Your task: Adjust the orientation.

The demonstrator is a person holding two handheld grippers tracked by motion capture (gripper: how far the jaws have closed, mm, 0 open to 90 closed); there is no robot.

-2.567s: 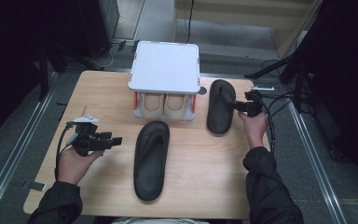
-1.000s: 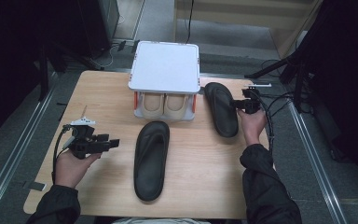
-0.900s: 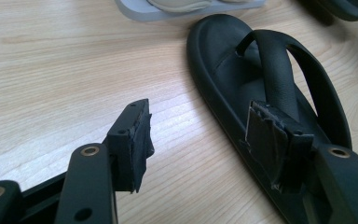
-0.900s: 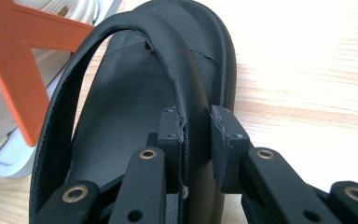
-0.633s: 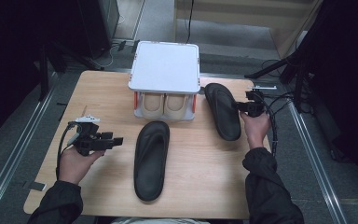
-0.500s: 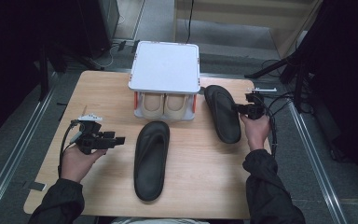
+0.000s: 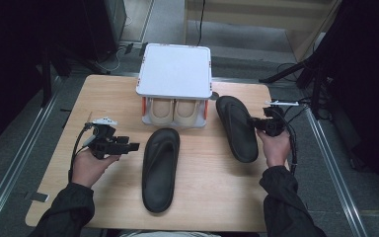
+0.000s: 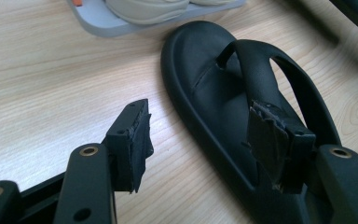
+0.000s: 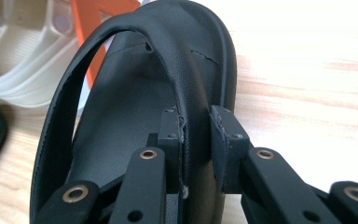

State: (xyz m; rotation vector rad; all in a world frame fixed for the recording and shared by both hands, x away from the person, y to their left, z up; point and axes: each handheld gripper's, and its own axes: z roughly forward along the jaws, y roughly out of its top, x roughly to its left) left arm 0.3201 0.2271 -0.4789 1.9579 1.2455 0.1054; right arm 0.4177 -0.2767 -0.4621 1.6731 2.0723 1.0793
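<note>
High view: two black flip-flops on the wooden counter (image 7: 103,94), w/ a white-lidded shoe box (image 7: 175,69) at the far edge holding a pair of pale shoes (image 7: 173,111) under the lid. The right tool (image 7: 254,122) sits at the right flip-flop (image 7: 234,127), which lies angled on the counter just right of the box, toe end near the box corner. The right gripper view makes the grip plain: both pads are pinched onto the strap on the side nearest the camera, so that tool is holding the sandal by its strap, jaws narrow. Whether the sole is lifted off the wood there I can't quite tell, prob. tilted a bit.

The left tool (image 7: 128,146) hovers in the person's left hand (image 7: 90,165), just left of the other flip-flop (image 7: 160,168), which lies flat in the middle of the counter, toe toward the box. In the left gripper view its jaws stand wide apart w/ nothing between them; one pad (image 8: 137,140) is over bare wood, the other over the sandal's footbed near the strap. Not touching, as far as I can see.
</note>
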